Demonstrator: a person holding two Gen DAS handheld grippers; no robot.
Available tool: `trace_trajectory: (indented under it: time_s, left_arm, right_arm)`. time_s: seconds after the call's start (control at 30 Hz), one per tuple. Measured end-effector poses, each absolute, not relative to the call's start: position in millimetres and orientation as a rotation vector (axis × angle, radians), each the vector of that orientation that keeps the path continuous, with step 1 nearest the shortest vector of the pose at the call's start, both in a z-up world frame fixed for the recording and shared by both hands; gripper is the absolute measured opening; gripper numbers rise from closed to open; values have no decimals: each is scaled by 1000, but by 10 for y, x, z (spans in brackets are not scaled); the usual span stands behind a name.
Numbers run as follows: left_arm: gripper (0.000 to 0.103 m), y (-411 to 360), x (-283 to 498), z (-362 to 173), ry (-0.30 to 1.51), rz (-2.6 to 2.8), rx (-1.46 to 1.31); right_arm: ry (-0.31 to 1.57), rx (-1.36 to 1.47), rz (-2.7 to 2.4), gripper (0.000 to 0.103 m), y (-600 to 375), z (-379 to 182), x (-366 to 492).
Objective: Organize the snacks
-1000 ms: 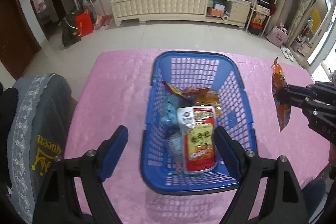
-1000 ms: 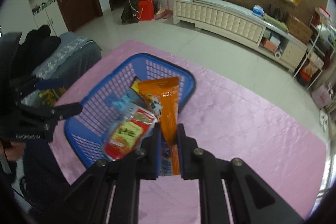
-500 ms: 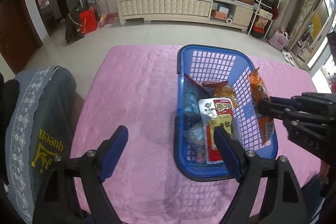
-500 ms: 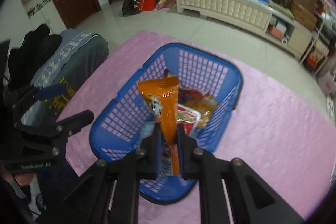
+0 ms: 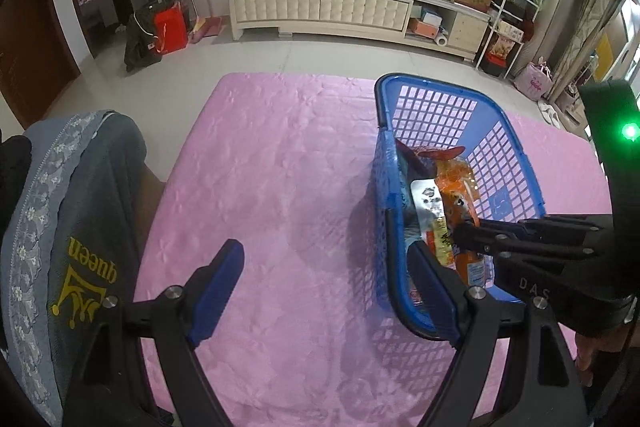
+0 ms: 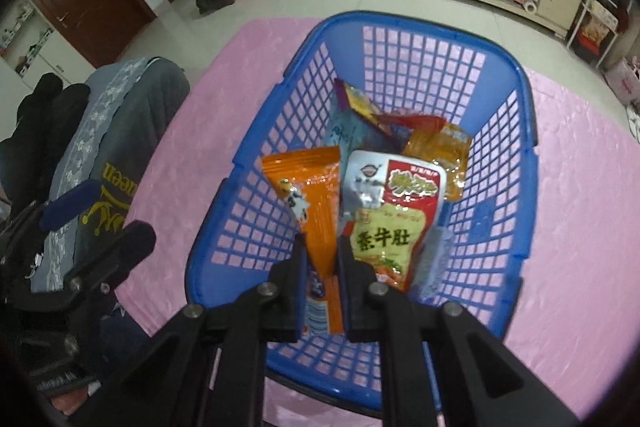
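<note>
One orange snack packet (image 6: 320, 203) is pinched in your right gripper (image 6: 322, 263), low inside the blue basket (image 6: 400, 27) beside the red-and-silver pouch (image 6: 394, 211), so release it next, while your left gripper (image 5: 332, 291) hangs wide open, empty.

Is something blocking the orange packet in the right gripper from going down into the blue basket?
Nothing visible blocks it. The orange packet in the right gripper is already inside the blue basket, beside the red and silver packet.

Both wrist cams look steeply down, close, sharing blue basket (image 5: 516, 163) (image 6: 532, 123); edges prob. distorted.
</note>
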State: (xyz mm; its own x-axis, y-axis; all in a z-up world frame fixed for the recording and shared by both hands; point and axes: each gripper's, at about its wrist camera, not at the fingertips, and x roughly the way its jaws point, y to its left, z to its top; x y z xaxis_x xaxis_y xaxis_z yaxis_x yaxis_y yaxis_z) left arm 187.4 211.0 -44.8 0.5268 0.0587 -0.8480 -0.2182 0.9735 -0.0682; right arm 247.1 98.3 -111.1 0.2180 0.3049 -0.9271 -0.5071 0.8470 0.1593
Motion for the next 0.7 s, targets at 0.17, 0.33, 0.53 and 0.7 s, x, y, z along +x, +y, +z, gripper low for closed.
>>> trace_trajectory:
  time_s: [0.17,0.33,0.53,0.7]
  left_arm:
    - [82,2185,1887,-496,1012,165,-197]
    - [82,2199,1893,-495,1013,172,-197]
    - [82,2240,1812,-487,997,187,-197]
    - [82,2187,1696,-450,970,181,-179]
  right_arm:
    - [1265,-162,558,17,1071,-1177,2489]
    - [1277,-141,562,19,1097,-1218,2476]
    - [1237,-107,590,71,1030,-1151,2448]
    - [1176,-132,598,73,892,-1017,2366]
